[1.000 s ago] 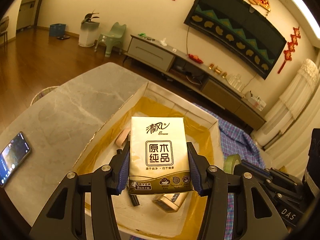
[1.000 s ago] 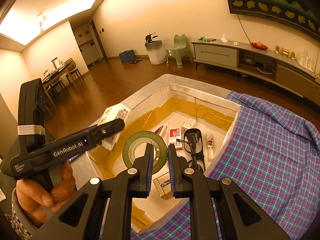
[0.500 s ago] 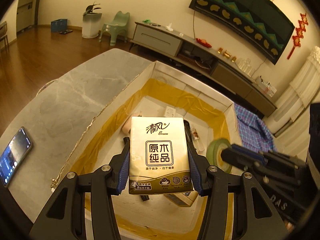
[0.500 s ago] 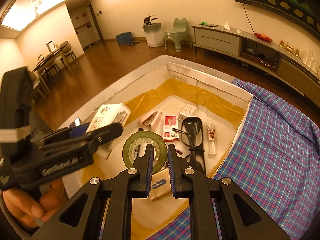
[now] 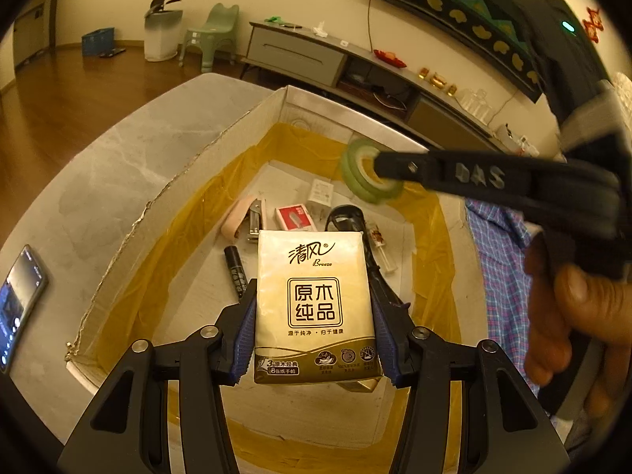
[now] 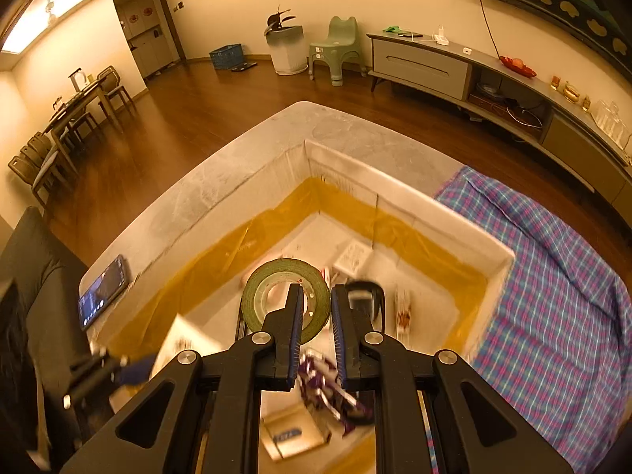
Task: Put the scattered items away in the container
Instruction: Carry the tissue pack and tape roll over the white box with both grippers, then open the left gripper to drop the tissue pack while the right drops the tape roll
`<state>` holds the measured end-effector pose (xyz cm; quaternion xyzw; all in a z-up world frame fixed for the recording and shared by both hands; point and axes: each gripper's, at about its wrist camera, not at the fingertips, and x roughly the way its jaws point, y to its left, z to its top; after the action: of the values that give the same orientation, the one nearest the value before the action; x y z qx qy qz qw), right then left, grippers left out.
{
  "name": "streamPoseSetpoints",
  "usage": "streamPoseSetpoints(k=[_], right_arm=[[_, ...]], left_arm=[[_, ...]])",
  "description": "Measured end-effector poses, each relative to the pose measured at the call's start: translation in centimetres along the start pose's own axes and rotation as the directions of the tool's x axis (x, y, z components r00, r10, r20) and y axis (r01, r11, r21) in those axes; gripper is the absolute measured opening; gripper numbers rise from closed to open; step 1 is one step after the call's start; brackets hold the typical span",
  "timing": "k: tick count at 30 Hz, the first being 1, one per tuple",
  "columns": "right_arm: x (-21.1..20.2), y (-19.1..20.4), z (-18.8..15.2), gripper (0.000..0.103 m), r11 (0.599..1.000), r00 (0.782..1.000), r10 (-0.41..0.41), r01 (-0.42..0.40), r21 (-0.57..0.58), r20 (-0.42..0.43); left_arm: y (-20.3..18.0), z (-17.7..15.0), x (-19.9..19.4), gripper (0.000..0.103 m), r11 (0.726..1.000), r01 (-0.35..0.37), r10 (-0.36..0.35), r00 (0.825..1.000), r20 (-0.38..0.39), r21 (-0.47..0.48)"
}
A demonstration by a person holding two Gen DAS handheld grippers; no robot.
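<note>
1. Gold-and-white pocket tissue pack, pinched flat between my left fingers over the near end of the open white cardboard box with yellow tape lining, ready to drop. Print: "清风 Breeze", "原木纯品".
2. Green tape roll, rim nipped by my pressed-together right fingers, held above the box's middle.
3. Black phone, left table edge.

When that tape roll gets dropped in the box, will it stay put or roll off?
Held on edge by the right gripper, the green tape roll is round, so it may roll before toppling flat. The box walls should stop it. Probably rigid and light.
</note>
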<state>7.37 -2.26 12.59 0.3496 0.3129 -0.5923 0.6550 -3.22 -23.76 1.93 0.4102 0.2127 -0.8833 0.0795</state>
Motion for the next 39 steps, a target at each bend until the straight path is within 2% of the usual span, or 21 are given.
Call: streamPoseSetpoints(k=[8,10,12,16,25,31,39], right_arm=[[3.7,0.8,3.4,0.016,0.999,0.999,-0.044,0.044,-0.032,-0.010],[4.6,0.7,3.9,0.020,0.999,0.999,-0.043,0.043,-0.019,-0.006],[5.3,0.3,4.1,0.029,0.999,0.999,-0.045,0.045,0.008,-0.010],[5.6,0.0,3.8,0.029,0.999,0.999,-0.034,0.035,0.024,-0.024],[4.7,-0.9,2.1,0.031,0.998,0.999,0.007,-0.003,0.068,-0.053],[2.9,-0.8,0.8,0.038,0.998,0.999,0.017,-0.014,0.059,-0.052],[-0.4,-0.6,-1.6,0.039,0.998,0.998,0.052,-0.050,0.044,-0.040]], left_arm=[[0.2,0.1,0.4,0.056,1.000,0.000,-0.001,1.000,-0.025,-0.023],[0.5,0.2,0.5,0.059,0.999,0.015,-0.017,0.999,-0.031,-0.039],[0.8,0.3,0.4,0.061,0.998,0.025,-0.026,0.999,-0.034,-0.049],[1.1,0.4,0.1,0.061,0.997,0.033,-0.035,0.999,-0.031,-0.063],[0.3,0.5,-1.1,0.061,0.999,0.029,-0.029,1.000,-0.012,-0.040],[-0.4,0.9,-2.5,0.061,1.000,0.009,-0.008,1.000,0.019,-0.016],[-1.5,1.0,-4.5,0.061,0.999,-0.028,0.026,0.997,0.073,0.022]])
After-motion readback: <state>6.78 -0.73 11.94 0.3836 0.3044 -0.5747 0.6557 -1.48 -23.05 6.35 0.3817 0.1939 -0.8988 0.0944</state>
